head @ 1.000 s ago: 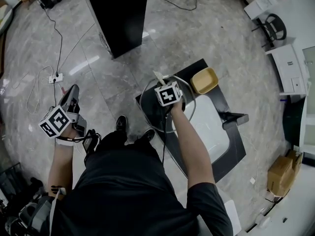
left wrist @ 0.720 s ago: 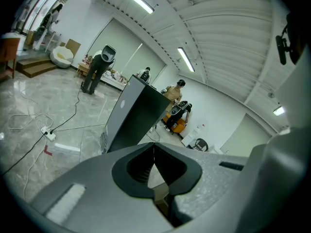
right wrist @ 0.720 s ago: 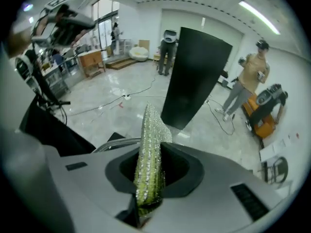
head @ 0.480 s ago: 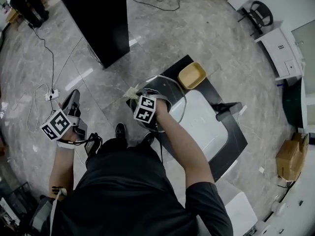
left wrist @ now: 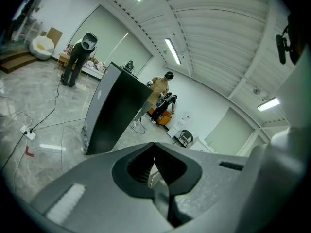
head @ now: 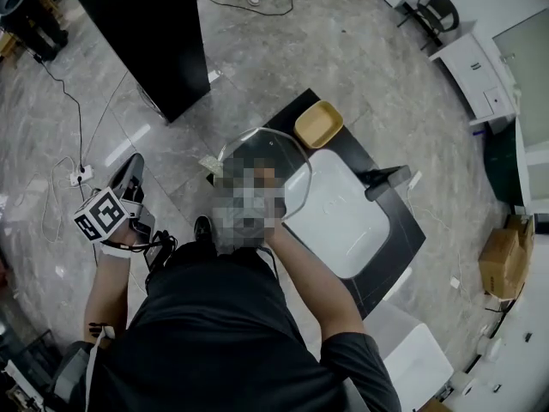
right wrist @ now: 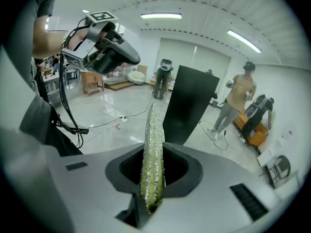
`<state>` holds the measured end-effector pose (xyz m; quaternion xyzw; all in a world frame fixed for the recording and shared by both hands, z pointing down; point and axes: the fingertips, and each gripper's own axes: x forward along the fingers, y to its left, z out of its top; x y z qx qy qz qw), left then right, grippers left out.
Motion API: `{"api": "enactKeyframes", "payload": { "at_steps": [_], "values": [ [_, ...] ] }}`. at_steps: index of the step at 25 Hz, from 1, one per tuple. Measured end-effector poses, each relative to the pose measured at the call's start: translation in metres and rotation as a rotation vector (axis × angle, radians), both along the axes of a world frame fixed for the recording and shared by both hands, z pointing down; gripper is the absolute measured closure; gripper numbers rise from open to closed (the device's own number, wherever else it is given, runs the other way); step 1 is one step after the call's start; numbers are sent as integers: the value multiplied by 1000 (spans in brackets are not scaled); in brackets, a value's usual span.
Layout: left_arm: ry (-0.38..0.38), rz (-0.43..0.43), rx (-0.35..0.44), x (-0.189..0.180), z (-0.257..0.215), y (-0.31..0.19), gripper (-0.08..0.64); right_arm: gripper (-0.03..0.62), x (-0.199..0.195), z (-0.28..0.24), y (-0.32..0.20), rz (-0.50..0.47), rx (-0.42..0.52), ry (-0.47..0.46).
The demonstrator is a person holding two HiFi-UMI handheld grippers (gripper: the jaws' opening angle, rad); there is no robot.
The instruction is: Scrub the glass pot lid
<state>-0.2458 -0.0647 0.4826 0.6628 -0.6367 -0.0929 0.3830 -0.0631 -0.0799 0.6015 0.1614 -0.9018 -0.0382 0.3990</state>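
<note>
Toward twelve o'clock from our body in the head view, the glass pot lid (head: 262, 147) sits at the near-left corner of the black surface (head: 393, 234). A white basin (head: 339, 213) lies at its four o'clock and a yellow bowl (head: 318, 124) at its one o'clock. We cannot tell whether the lid lies flat or is propped. Our right arm reaches to it. Our left hand-held gripper (head: 129, 168) hangs well apart at the lid's nine o'clock, out over the floor (head: 103, 110).

Looking along the left hand-held gripper (left wrist: 154, 152) in its own view, we see the jaws pressed together with nothing between them.

From the right gripper view, the right hand-held gripper (right wrist: 151, 154) pinches a green scouring pad (right wrist: 153, 125) edge-on, its free end standing out past the jaws toward twelve o'clock.

We judge the scrubbing is about to be done. To do it well, we should lay the pad's broad face on the glass, work in overlapping circles out to the rim, and bring the idle left hand-held gripper over to steady the lid.
</note>
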Motion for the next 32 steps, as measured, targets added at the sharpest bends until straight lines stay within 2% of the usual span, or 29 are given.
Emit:
{"api": "enactKeyframes", "payload": {
  "at_steps": [3,7,11,13,17,19,27,32],
  "values": [
    [19,-7,-12,0,3,4,558,537,15,20,9,47,-1,84],
    [35,-32,-28,-10,10,13,558,537,27,55,-10,37,134,276],
    [46,-65,-41,-22,14,22,558,537,27,72,-21,15,201,355],
    [49,-72,-50,-24,16,24,558,537,24,74,-13,-46,199,348],
    [49,-55,-59,-20,18,20,558,537,19,75,19,-212,155,279],
    [50,-37,-56,-14,17,13,558,537,21,76,30,-255,135,261],
    [53,58,-55,21,16,-13,558,537,34,77,83,-309,5,198],
    [53,131,-51,49,13,-32,558,537,47,75,109,-255,-93,145]
  ]
}}
